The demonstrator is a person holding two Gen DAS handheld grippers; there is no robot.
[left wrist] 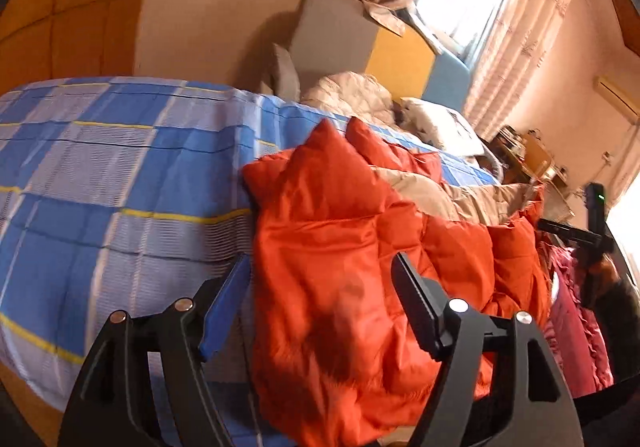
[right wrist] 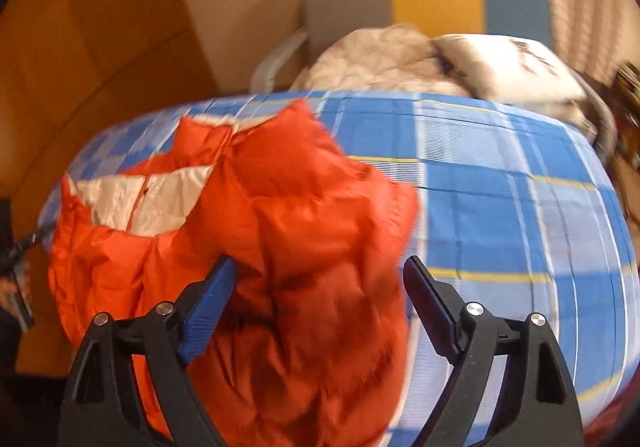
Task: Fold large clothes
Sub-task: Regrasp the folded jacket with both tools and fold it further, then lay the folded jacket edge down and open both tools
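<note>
An orange puffer jacket (left wrist: 340, 247) with a cream lining lies crumpled on the bed with a blue checked sheet (left wrist: 120, 167). My left gripper (left wrist: 324, 275) is open, its jaws wide apart just above the jacket's near end, holding nothing. In the right wrist view the same jacket (right wrist: 288, 227) lies bunched with its cream lining (right wrist: 140, 199) showing at the left. My right gripper (right wrist: 320, 275) is open over the jacket's near part, empty. The right gripper also shows at the far right of the left wrist view (left wrist: 588, 231).
The blue checked sheet (right wrist: 500, 207) covers the bed. A cream quilt (left wrist: 352, 95) and a pillow (left wrist: 440, 127) lie at the bed's head against a grey, yellow and blue headboard (left wrist: 340, 35). A dark red garment (left wrist: 576, 327) lies right of the jacket. A cluttered table (left wrist: 528, 155) stands by the curtained window.
</note>
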